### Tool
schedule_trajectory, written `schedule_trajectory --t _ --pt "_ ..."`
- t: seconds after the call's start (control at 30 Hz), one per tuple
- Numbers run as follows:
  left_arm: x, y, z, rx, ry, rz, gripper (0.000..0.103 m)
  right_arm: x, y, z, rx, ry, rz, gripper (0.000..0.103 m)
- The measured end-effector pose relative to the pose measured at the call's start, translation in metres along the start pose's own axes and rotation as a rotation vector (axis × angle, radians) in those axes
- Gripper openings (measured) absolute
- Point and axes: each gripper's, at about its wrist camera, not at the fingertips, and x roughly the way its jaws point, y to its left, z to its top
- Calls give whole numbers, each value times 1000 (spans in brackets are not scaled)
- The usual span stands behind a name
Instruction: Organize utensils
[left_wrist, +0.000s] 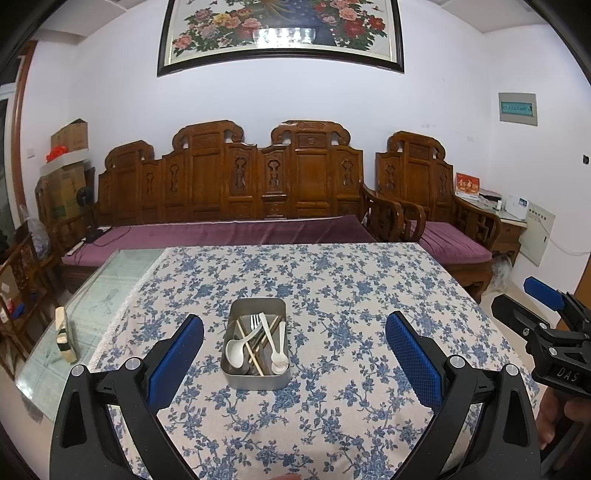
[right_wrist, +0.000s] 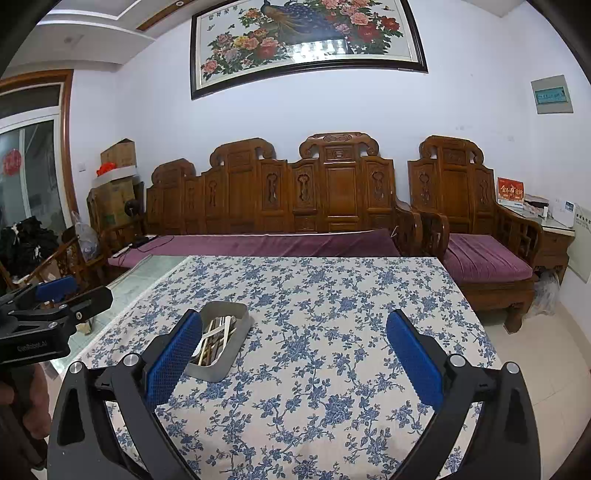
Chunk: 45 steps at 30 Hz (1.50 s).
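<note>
Blue-flowered cloth (left_wrist: 332, 280) covers the bench, with a carved wooden sofa (left_wrist: 229, 184) and a framed flower painting (left_wrist: 280, 33) behind it. Toward the left, the left gripper (left_wrist: 294, 343) hovers with its fingers spread wide and empty. Ahead between them sits a metal tin (left_wrist: 256, 380) on the cloth, holding a white spoon (left_wrist: 236, 352), a fork (left_wrist: 255, 323) and chopsticks (left_wrist: 251, 350). Further right, the right gripper (right_wrist: 294, 345) is likewise wide apart, empty, the tin just beyond its left finger.

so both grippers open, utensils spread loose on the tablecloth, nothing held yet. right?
Not quite. The utensils lie in the metal tin on the tablecloth, as the left wrist view shows. Left gripper and right gripper are open, nothing held.
</note>
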Motion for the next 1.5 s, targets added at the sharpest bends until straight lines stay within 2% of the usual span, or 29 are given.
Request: schedule_trajectory --t 1.5 --pt "-3 -1 -6 -5 -5 4 95 -2 -1 -1 0 -2 -3 100"
